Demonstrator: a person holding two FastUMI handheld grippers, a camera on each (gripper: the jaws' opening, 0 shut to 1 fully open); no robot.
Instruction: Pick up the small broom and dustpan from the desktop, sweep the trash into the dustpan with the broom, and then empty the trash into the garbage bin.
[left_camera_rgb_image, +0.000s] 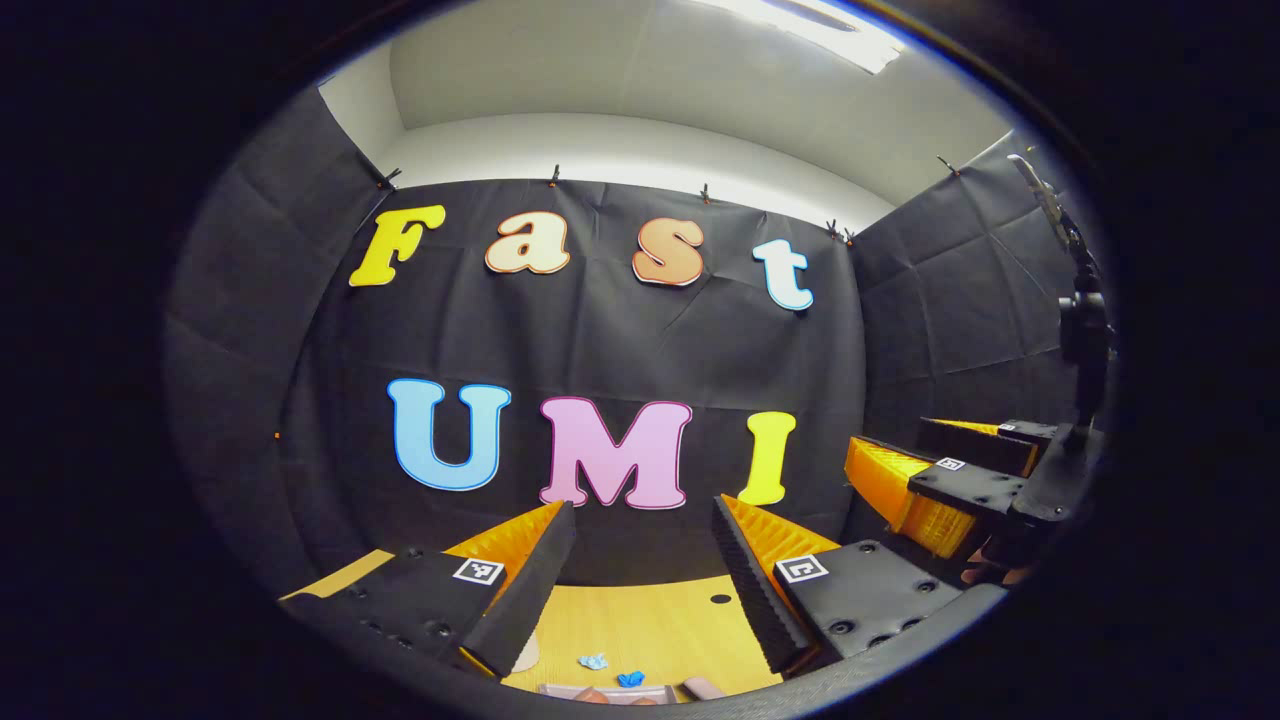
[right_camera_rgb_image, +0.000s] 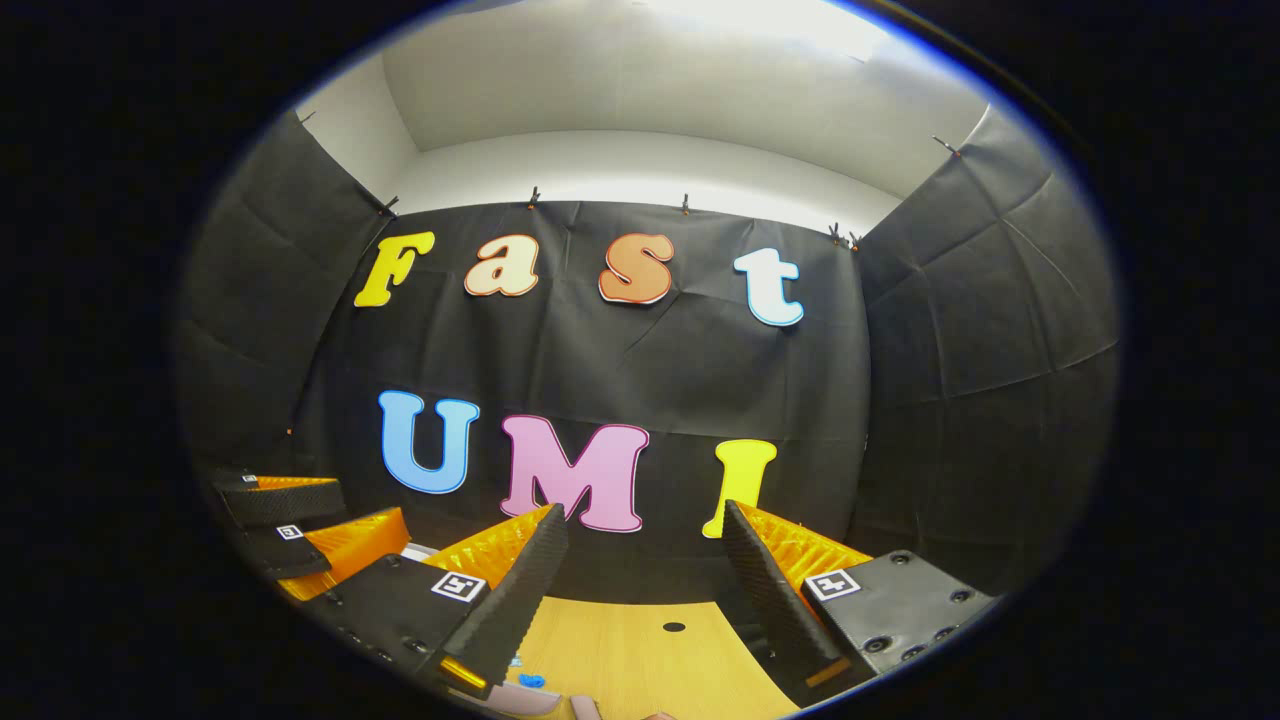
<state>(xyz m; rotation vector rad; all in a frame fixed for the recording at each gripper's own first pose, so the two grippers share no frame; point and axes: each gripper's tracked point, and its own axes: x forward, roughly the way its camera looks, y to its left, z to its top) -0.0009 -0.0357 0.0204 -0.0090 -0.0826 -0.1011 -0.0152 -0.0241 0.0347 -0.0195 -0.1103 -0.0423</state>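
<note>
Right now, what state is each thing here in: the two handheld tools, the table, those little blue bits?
left tool: open, holding nothing, raised above the desk.
right tool: open, holding nothing, raised above the desk.
blue scraps: lying loose on the desk, not swept up.
desk: wooden top, with a small dark hole near its far edge.

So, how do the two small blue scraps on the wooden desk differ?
The pale blue crumpled scrap is washed-out in colour, while the bright blue crumpled scrap is a much deeper blue. The pale one lies to the left of the bright one and farther from the camera. Both are small, and both rest on the light wooden desktop, untouched.
</note>
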